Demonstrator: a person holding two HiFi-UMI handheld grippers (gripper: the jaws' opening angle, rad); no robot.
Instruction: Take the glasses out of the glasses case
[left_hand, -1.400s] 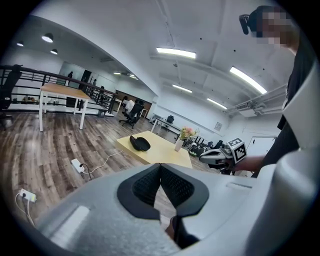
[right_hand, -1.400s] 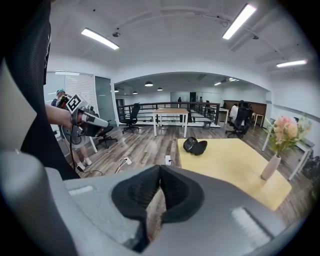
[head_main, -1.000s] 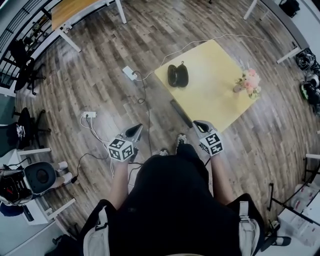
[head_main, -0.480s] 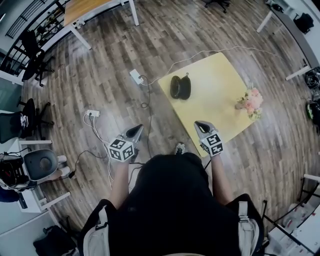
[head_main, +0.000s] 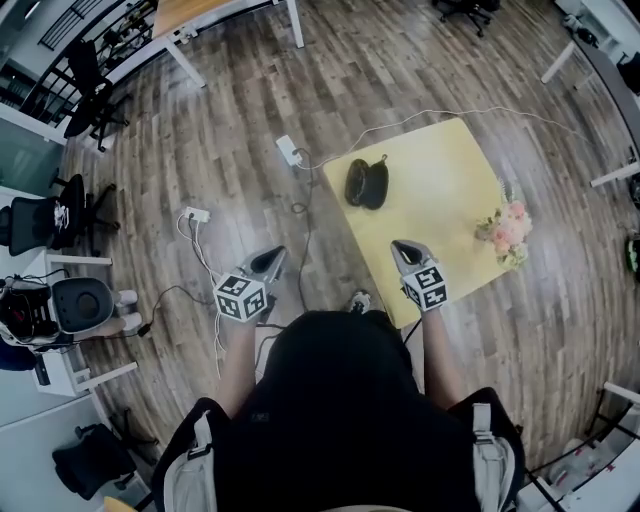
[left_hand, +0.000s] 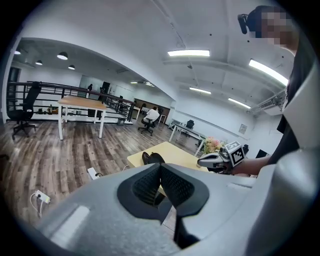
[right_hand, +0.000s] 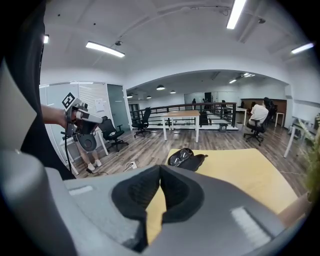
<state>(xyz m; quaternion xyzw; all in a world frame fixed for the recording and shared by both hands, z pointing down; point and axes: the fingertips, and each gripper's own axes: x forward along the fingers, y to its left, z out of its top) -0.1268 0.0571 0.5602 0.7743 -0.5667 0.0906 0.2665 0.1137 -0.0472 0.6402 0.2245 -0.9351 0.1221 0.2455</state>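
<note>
Holding both tools low in front of the body, the person is facing the yellow surface (head_main: 440, 200) with neither tool near the work. The left tool (head_main: 268, 262) is showing its jaws pressed together with nothing between them, and the right tool (head_main: 405, 250) is likewise closed and empty. The glasses case (head_main: 367, 183) is lying open near the far left corner of the surface, well apart from both tools. The glasses (right_hand: 181, 156) are sitting inside one half of it, with their lenses showing in the right gripper view.

Several things are looking risky from here. The case is resting close to the surface's edge, so a reach that nudges it sideways is likely sending it, glasses and all, onto the floor. A light case is probably sliding or lifting along with the glasses unless one tool is pinning it. Jaws closing on a lens rather than the frame are risking a scratch or a slip. A cord (head_main: 300, 215) is trailing on the floor beside the person's feet, so a step forward is risking a snag.
</note>
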